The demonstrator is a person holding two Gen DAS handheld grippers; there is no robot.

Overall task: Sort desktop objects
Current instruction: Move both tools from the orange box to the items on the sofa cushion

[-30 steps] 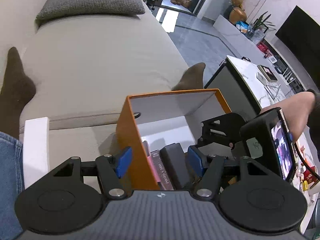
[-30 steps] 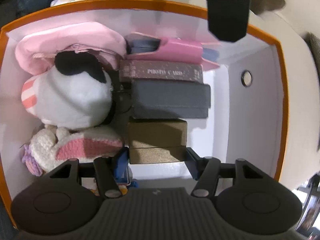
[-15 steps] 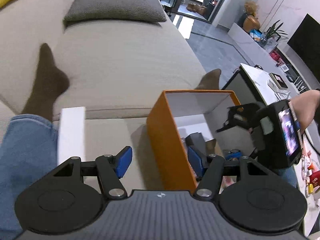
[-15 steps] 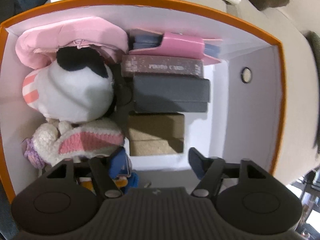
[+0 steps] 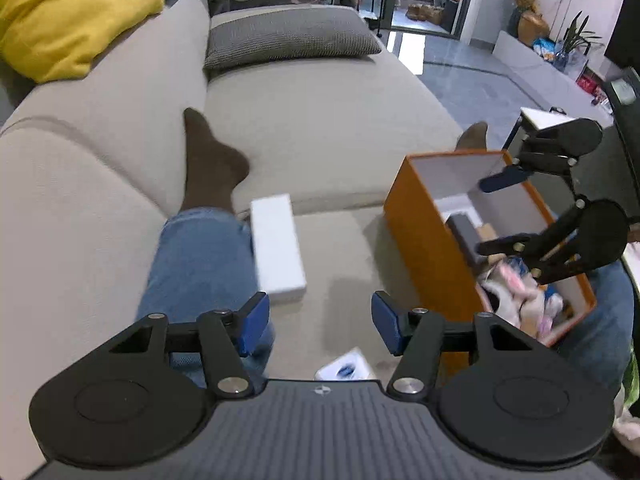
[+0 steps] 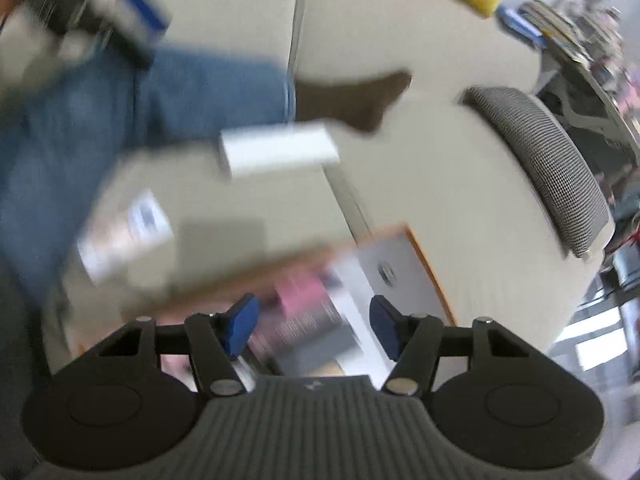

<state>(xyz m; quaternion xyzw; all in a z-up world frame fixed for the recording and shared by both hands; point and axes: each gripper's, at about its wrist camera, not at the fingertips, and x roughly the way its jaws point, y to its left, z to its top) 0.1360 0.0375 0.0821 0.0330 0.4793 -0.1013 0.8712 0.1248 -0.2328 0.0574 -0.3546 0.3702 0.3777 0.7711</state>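
A beige fabric sofa [image 5: 320, 120] bears a grey woven cushion [image 5: 288, 42], a long white rectangular box [image 5: 276, 248] beside a jeans-clad leg [image 5: 200, 256], and an orange open-topped cardboard box [image 5: 424, 232]; the sharp left view shows plush toys [image 5: 516, 296] inside; the right view is blurred; left gripper [image 5: 320, 318] and right gripper [image 6: 312, 324] are both closing, nothing between their jaws.
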